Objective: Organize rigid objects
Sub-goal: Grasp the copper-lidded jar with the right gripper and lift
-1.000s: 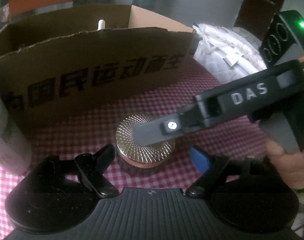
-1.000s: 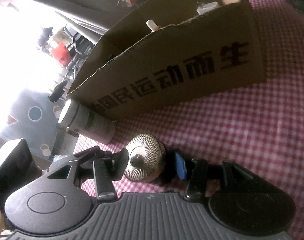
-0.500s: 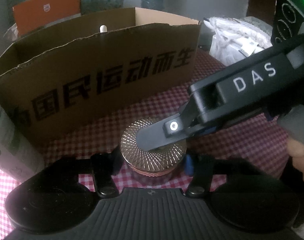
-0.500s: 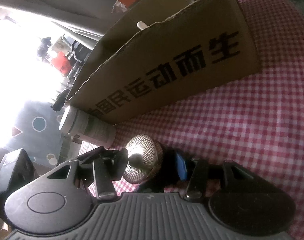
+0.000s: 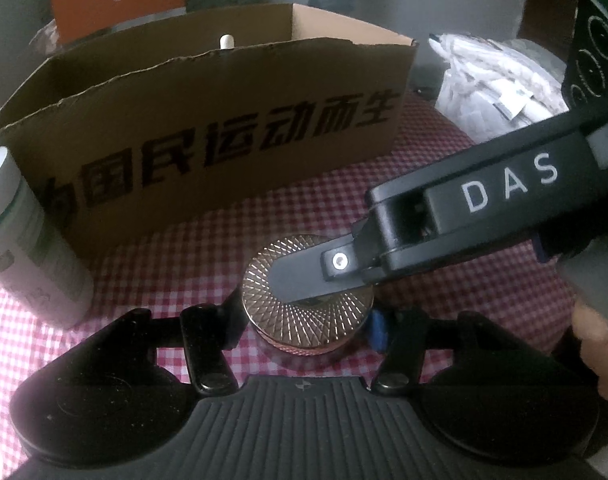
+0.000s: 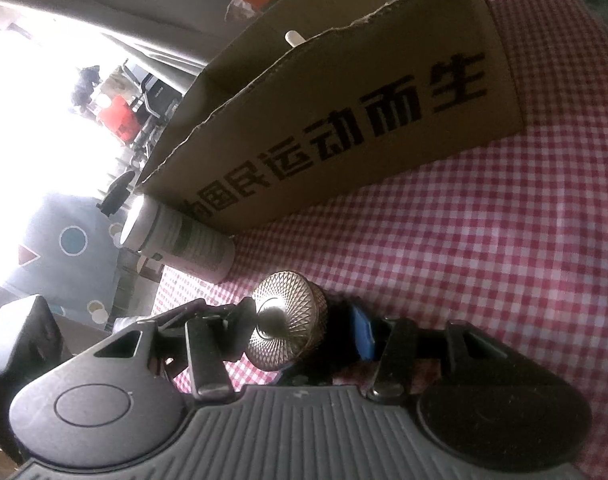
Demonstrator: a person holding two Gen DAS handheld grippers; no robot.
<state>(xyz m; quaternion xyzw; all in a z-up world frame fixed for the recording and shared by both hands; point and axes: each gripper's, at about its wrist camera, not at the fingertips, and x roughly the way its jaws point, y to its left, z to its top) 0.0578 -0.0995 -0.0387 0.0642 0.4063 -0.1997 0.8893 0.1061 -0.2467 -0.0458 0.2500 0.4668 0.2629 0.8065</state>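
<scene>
A round copper jar (image 5: 315, 328) with a ray-patterned lid stands on the red-and-white checked cloth (image 5: 403, 192), in front of the cardboard box (image 5: 224, 140). My left gripper (image 5: 304, 320) is shut on it, one finger against each side of the jar. My right gripper (image 6: 300, 324) comes in from the right and is also shut on the jar (image 6: 292, 312). Its black finger (image 5: 304, 276) lies across the lid, and its blue-padded finger (image 6: 361, 336) sits at the jar's far side. A hand (image 5: 595, 328) holds the right gripper's handle.
The open box bears black printed characters, and a white cap (image 5: 226, 41) sticks up inside it. A white bottle (image 5: 32, 240) stands left of the jar by the box corner. A white bag of packets (image 5: 495, 92) lies at back right. An orange carton (image 5: 116, 4) is behind the box.
My left gripper's fingers, spread wide a second ago, have closed in against the jar's sides. The right gripper has kept its finger over the lid.
</scene>
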